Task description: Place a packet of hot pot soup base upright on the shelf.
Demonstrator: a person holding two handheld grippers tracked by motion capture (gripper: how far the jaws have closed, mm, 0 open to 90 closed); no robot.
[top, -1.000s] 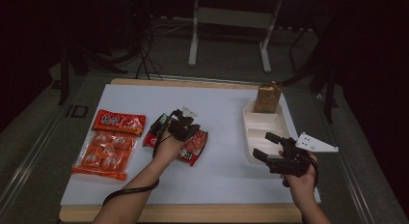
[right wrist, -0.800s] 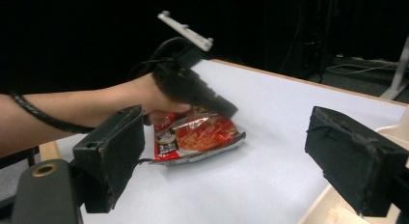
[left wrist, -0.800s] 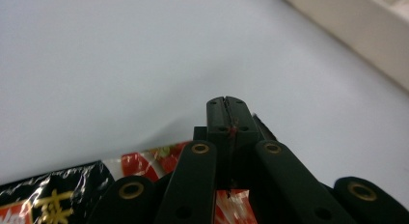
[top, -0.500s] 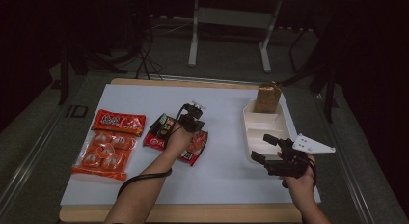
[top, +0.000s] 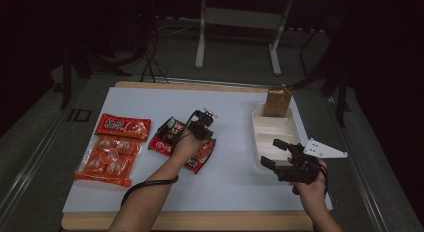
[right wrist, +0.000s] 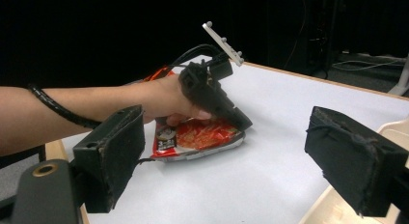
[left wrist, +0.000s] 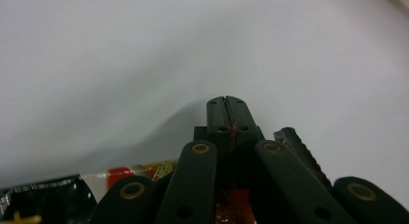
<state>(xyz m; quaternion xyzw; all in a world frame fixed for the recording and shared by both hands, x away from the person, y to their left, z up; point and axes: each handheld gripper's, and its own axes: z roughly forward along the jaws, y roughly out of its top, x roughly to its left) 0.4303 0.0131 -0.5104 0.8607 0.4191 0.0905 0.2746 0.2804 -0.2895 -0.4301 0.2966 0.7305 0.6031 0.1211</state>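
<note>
Nearest the bench's (top: 235, 177) front edge, toward its right corner, the right gripper (top: 281, 154) hovers in the person's hand with its fingers (right wrist: 113, 156) spread wide and nothing between them, just at the near end of the white divided tray (top: 264, 137) that lies along the right edge. Farther in, about the middle of the bench, the left gripper (top: 202, 123) leans down over a red snack packet (top: 204, 151) that lies flat on the white sheet. In the left gripper view its fingers (left wrist: 218, 110) are pressed together, with a thin red sliver of the packet's edge caught in the seam between them; in the right gripper view the tips (right wrist: 241, 121) sit at the packet's far end (right wrist: 207, 137). Just left of that packet lies a dark packet (top: 170, 130). Toward the left edge, a large bag of orange-wrapped pieces (top: 107, 157) lies nearer the front, and a flat red packet (top: 123, 127) lies just behind it. At the far end of the tray, near the back right corner, a small brown bag (top: 278, 101) stands upright.
</note>
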